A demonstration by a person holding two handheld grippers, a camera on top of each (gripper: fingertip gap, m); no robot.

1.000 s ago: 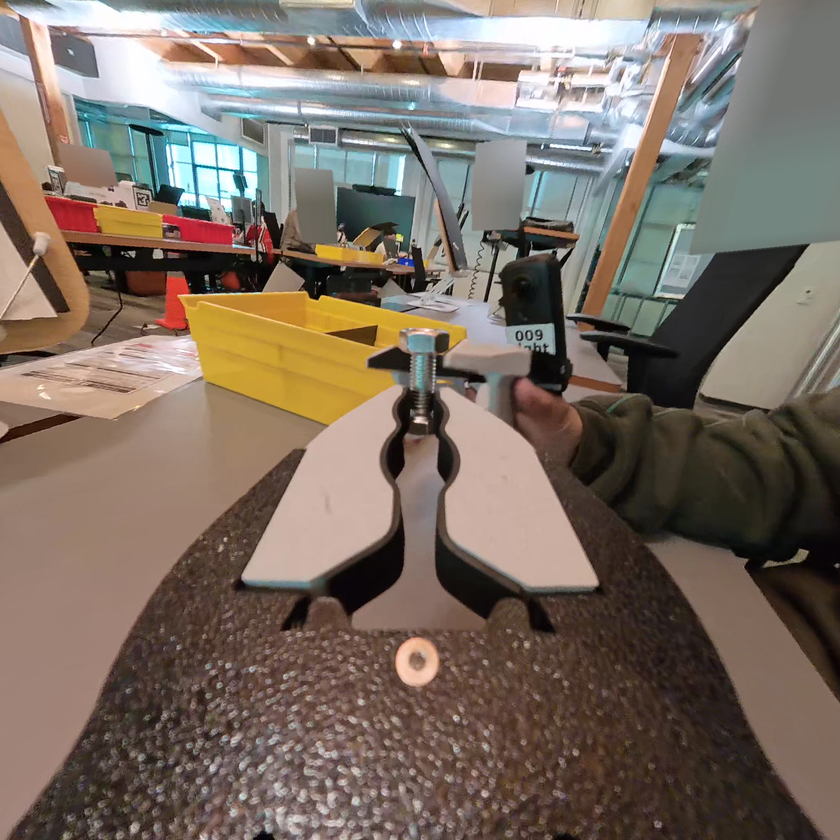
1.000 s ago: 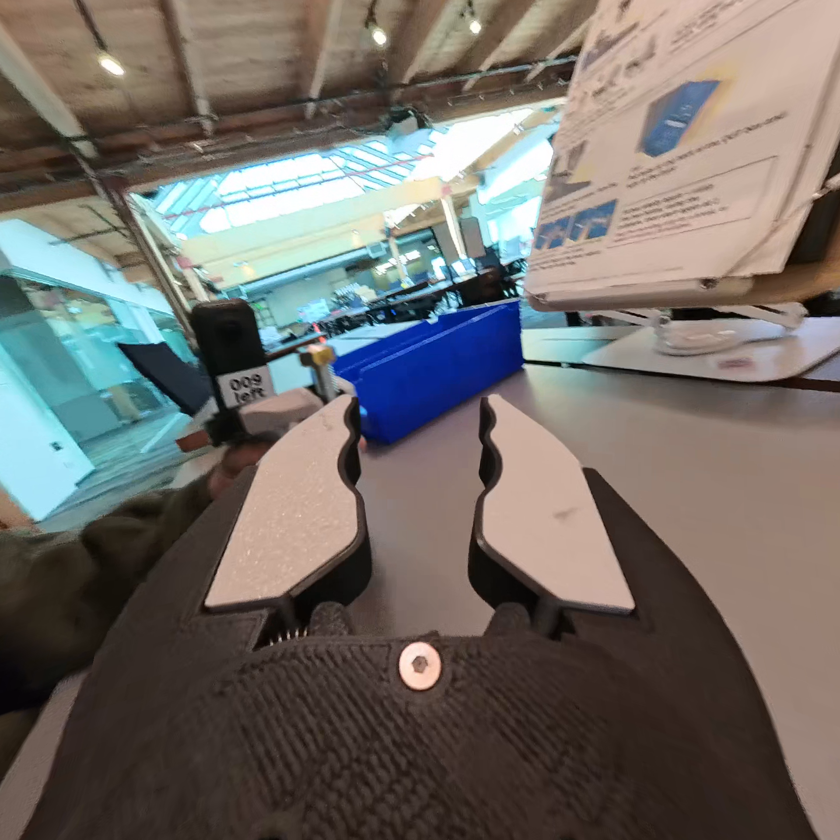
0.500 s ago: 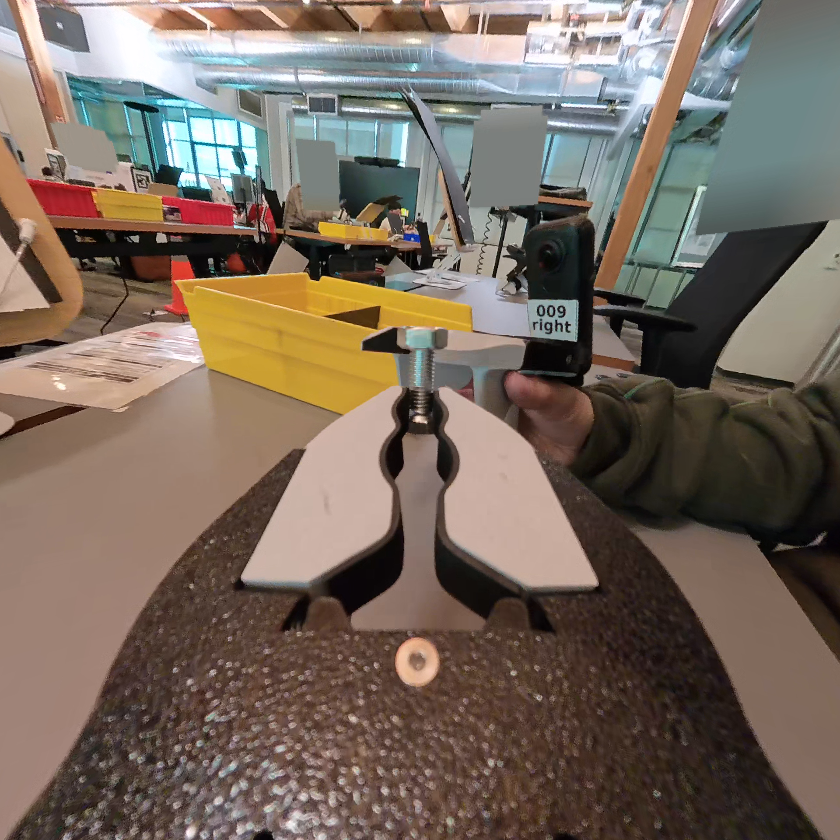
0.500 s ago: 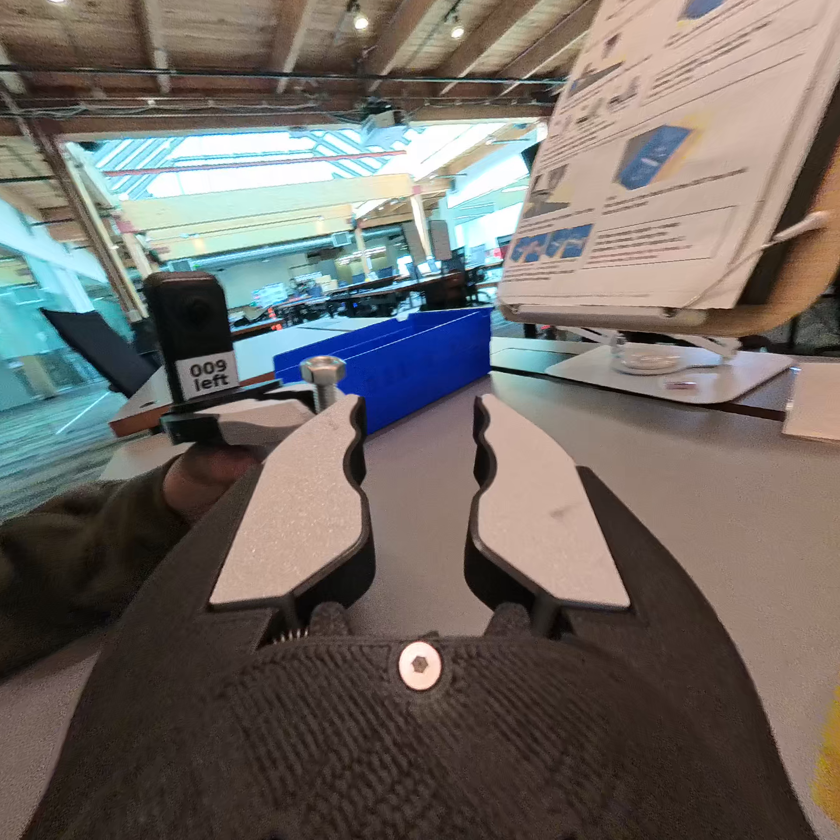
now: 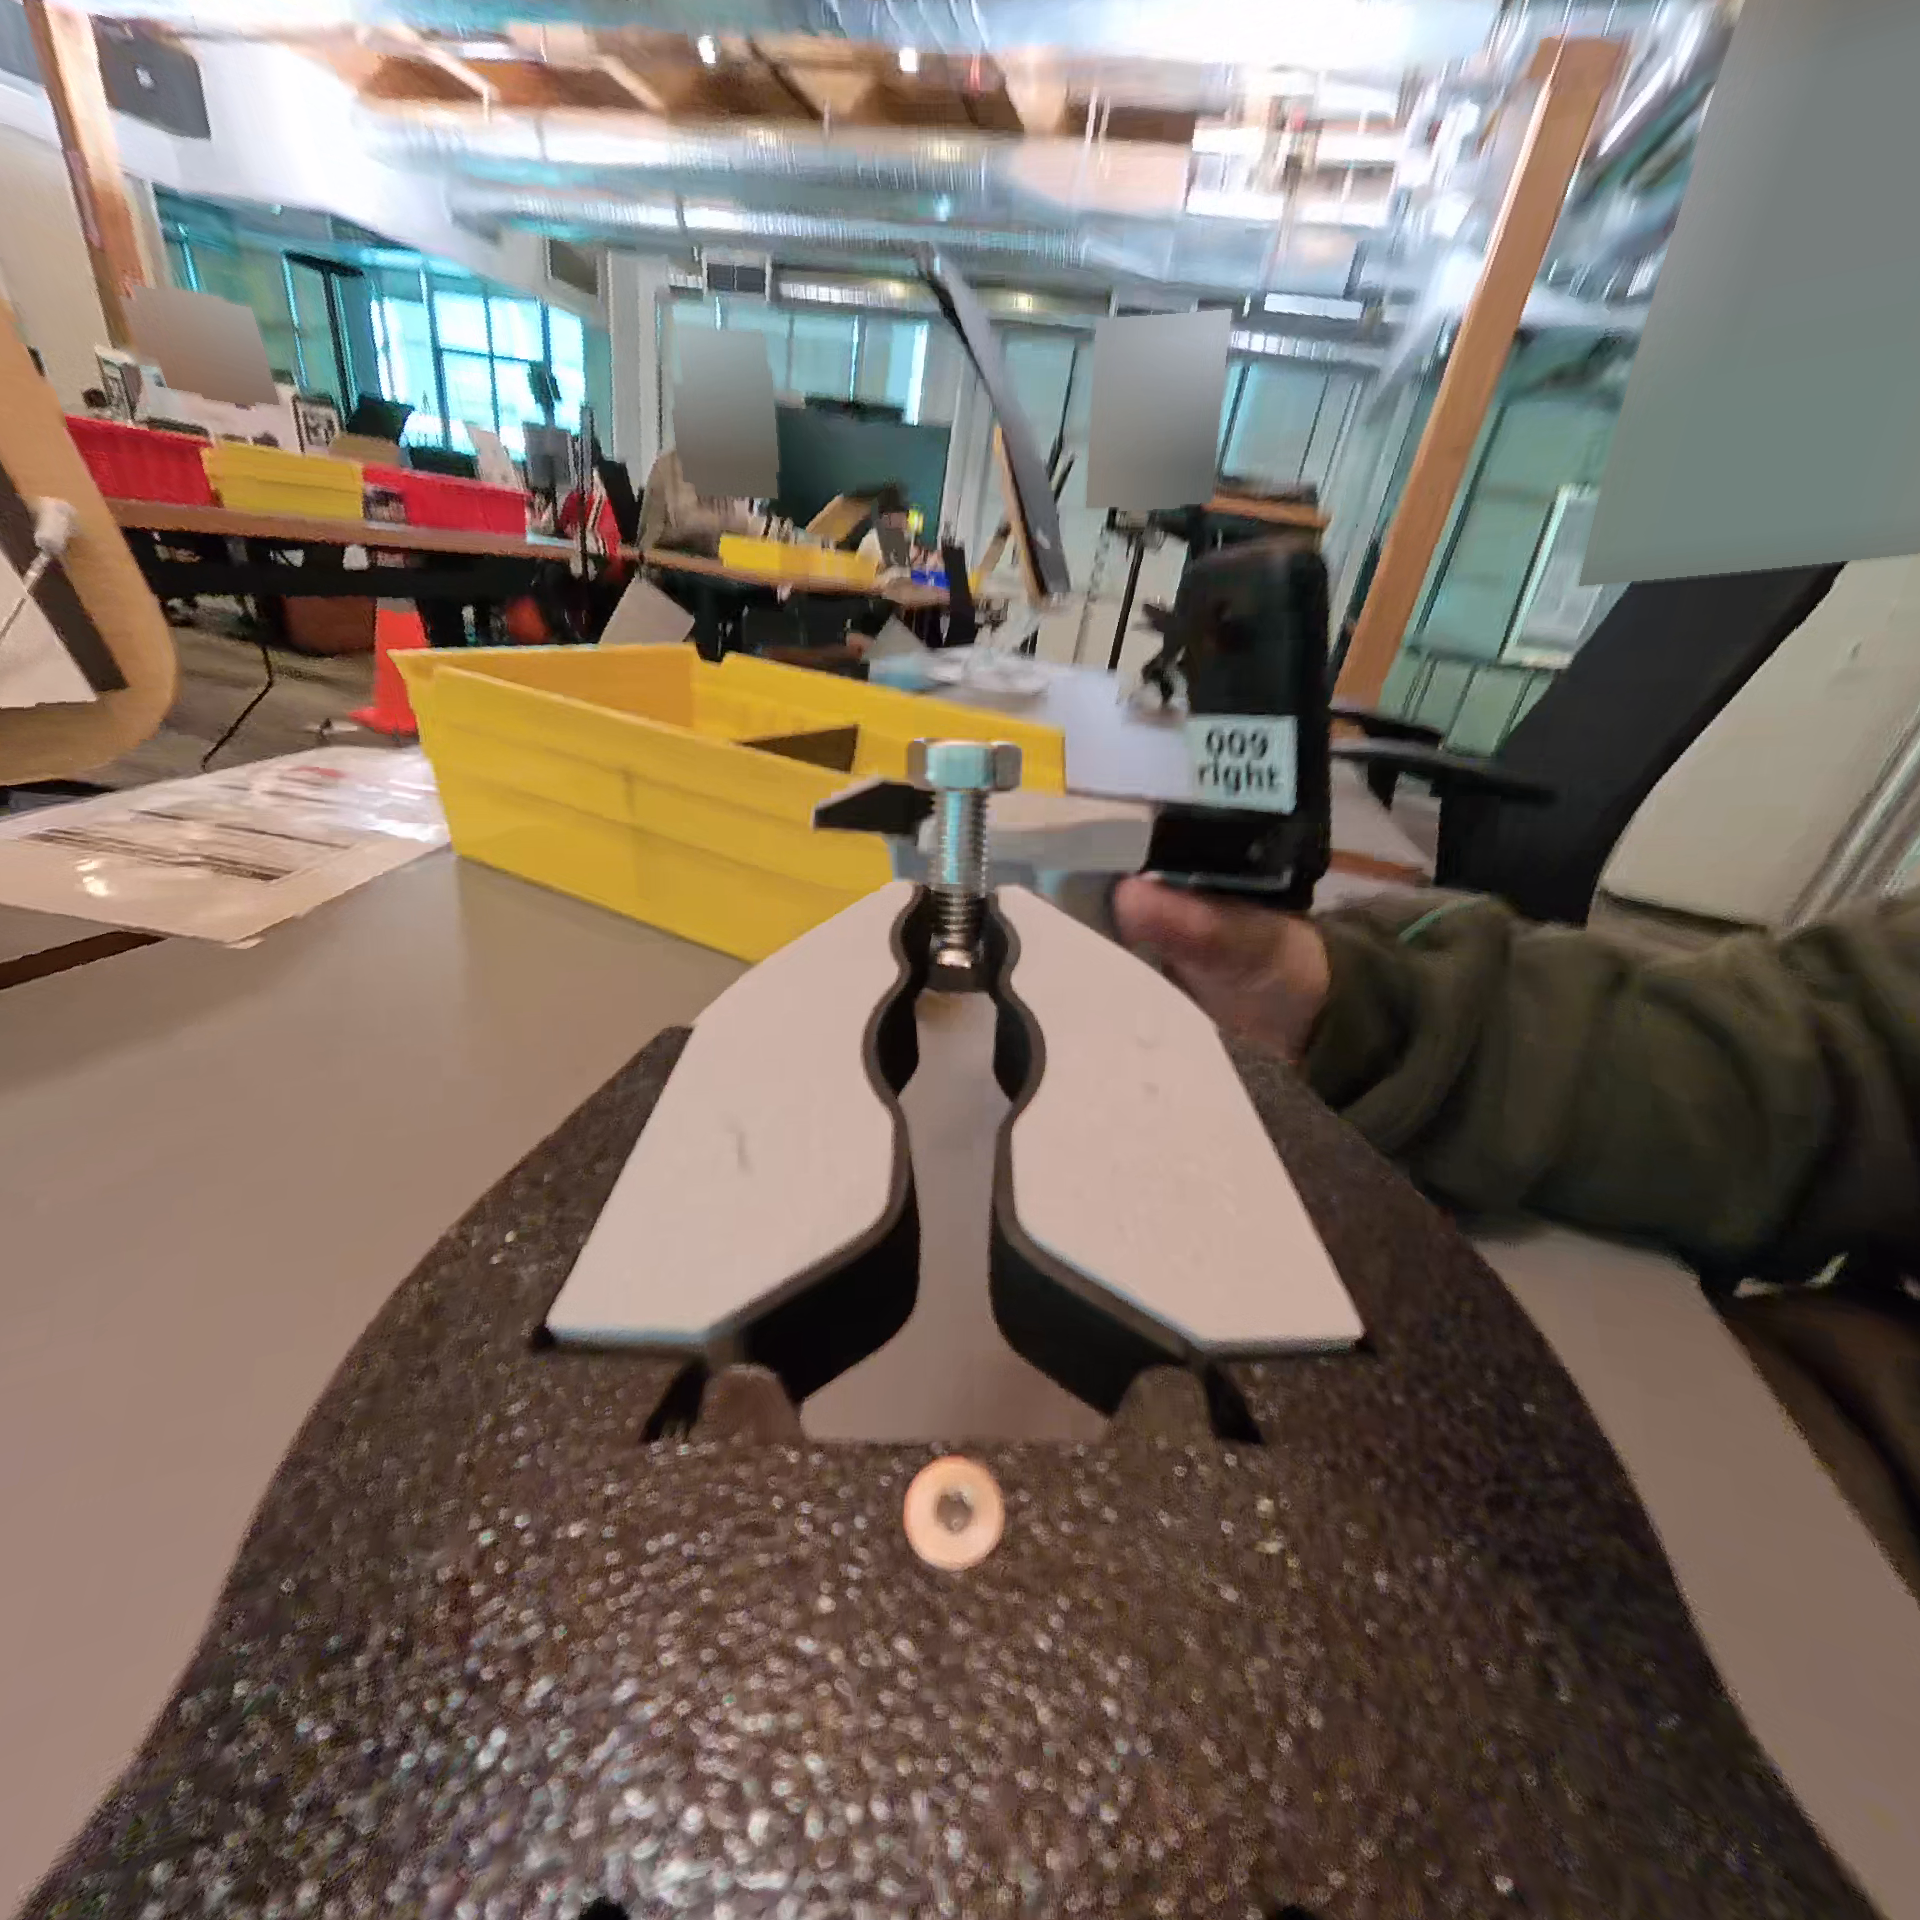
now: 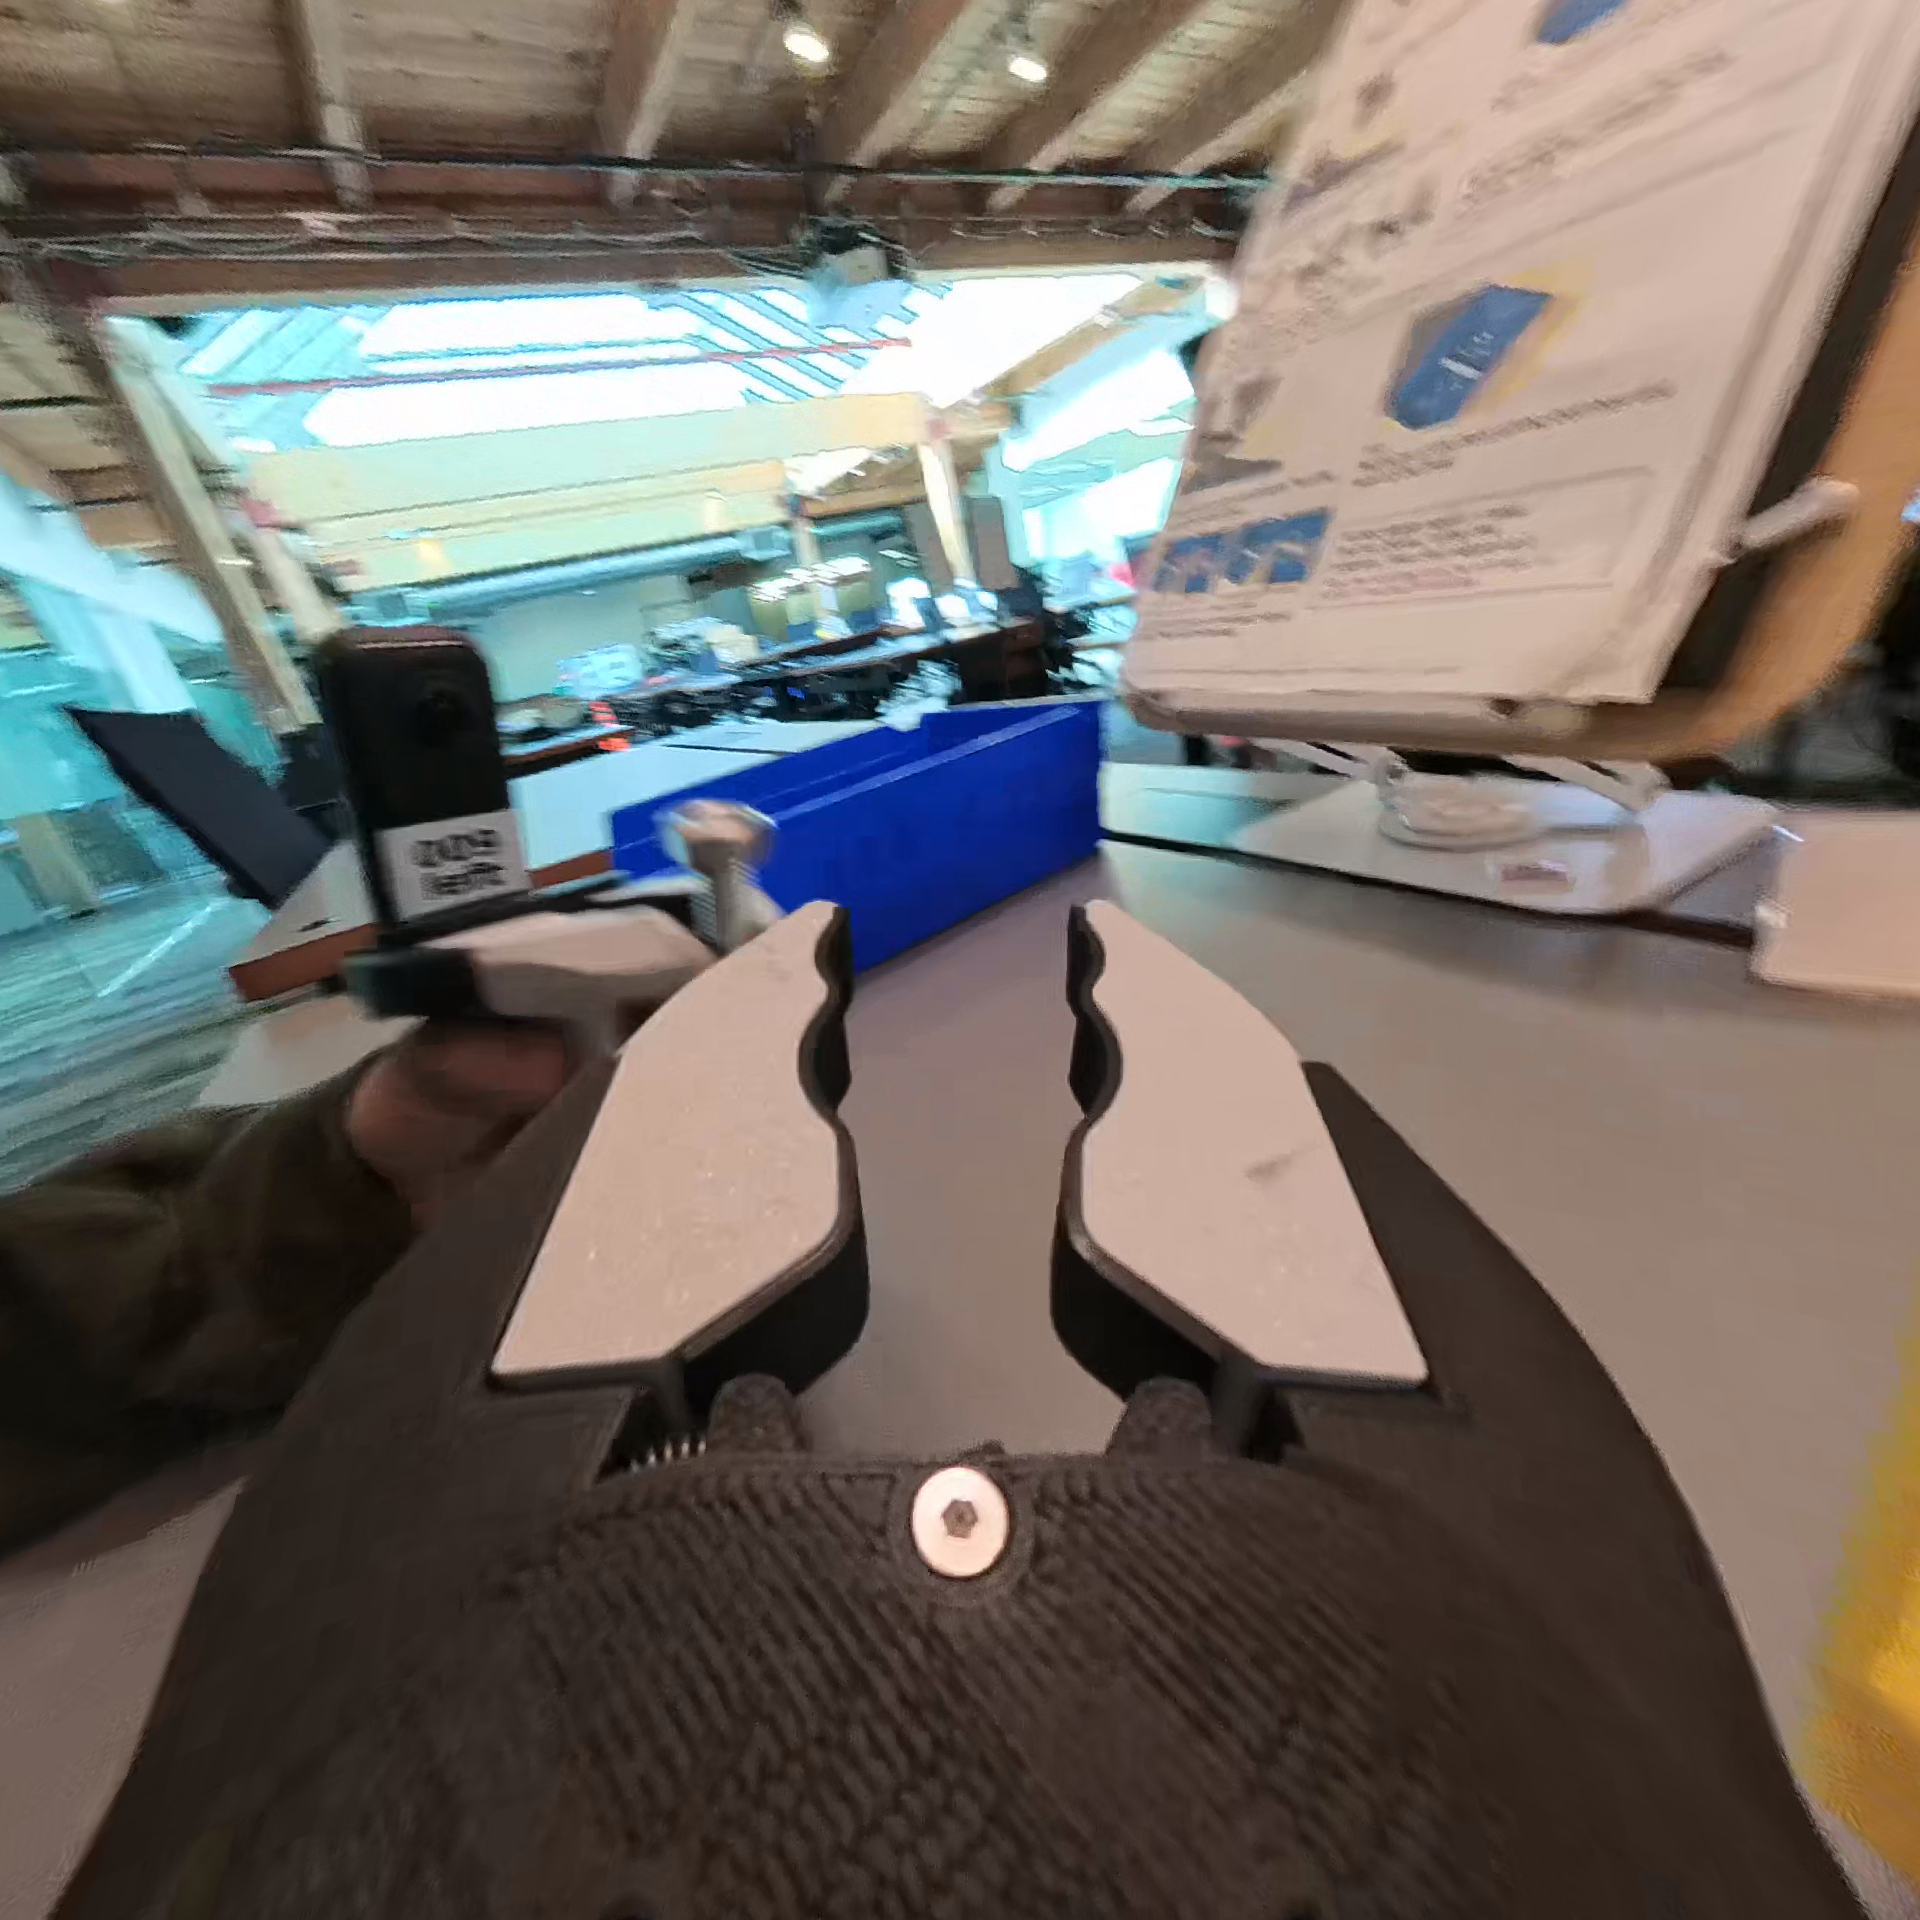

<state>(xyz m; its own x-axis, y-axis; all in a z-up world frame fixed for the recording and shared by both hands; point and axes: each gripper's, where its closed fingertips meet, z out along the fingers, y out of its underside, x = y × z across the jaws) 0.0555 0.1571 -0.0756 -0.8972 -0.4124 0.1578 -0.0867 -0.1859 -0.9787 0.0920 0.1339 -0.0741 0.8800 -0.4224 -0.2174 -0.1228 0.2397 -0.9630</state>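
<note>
1. Left gripper (image 5: 954, 935): jaws clenched on the lower threads of a bolt (image 5: 958, 831), which stands upright with its hex head on top, above the grey bench (image 5: 260, 1091).
2. Right gripper (image 6: 956, 966): jaws released and empty, with bare bench showing between them. In the left wrist view it lies just behind the bolt (image 5: 997, 831), fingers pointing left, held by a hand (image 5: 1216, 956) in a green sleeve (image 5: 1610, 1060).
3. In the right wrist view the bolt (image 6: 722, 862) and the left gripper (image 6: 582, 956) sit just left of the right gripper's left finger (image 6: 717, 1132), close but not between the fingers.
4. Surroundings: a yellow bin (image 5: 665, 769) far left of the bolt; a blue bin (image 6: 894, 821) beyond the right gripper; a printed sheet on a stand (image 6: 1507, 416) at far right; a laminated sheet (image 5: 208, 831) lying at left.
5. Hard to make out: the right wrist view is motion-blurred, so the bolt's threads are smeared. The bolt's tip is hidden inside the jaws. Whether the right gripper touches the bolt cannot be told. The bins' contents are out of sight.
</note>
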